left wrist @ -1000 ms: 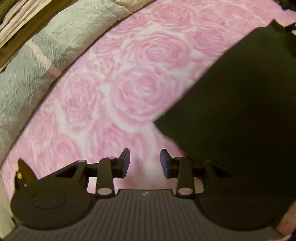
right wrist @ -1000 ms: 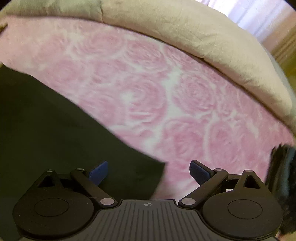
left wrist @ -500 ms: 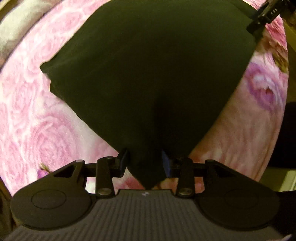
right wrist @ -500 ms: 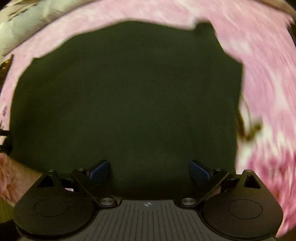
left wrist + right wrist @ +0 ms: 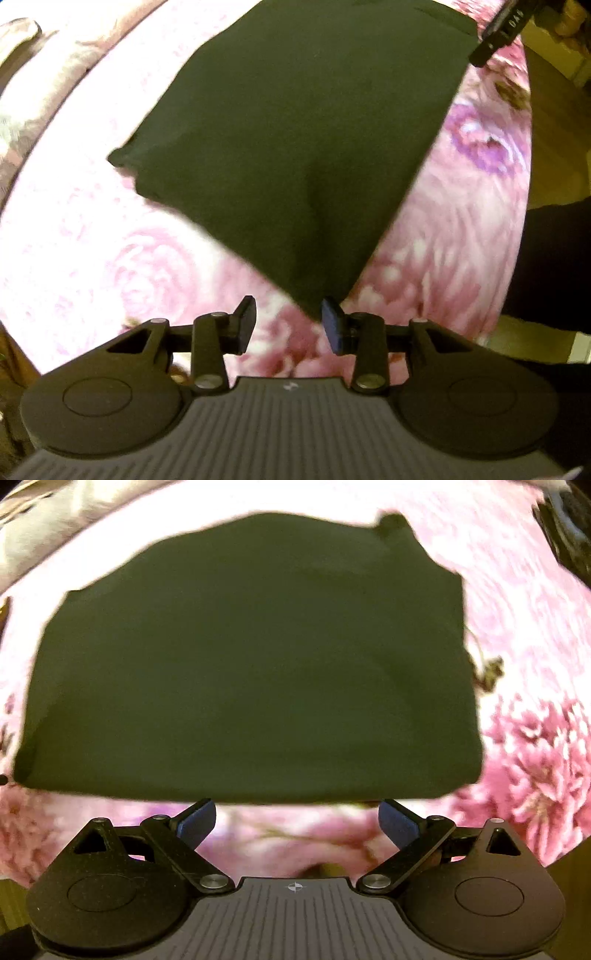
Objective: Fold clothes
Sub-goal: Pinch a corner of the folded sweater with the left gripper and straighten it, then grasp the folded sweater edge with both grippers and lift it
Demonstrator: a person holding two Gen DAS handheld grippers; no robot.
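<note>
Your left gripper [image 5: 289,320] pointed down at the pink rose-print bedspread [image 5: 110,258], its jaws moderately apart and gripping nothing; the near corner of the folded dark green cloth garment [image 5: 295,140] lay just beside its right pad. The garment lay flat on the bedspread. Your right gripper [image 5: 298,821] stood wide and empty, the garment's near edge just ahead of its fingertips.

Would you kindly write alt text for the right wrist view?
A dark folded garment lies flat on a pink rose-patterned bedspread, just beyond the open right gripper, whose blue-padded fingers hold nothing.
</note>
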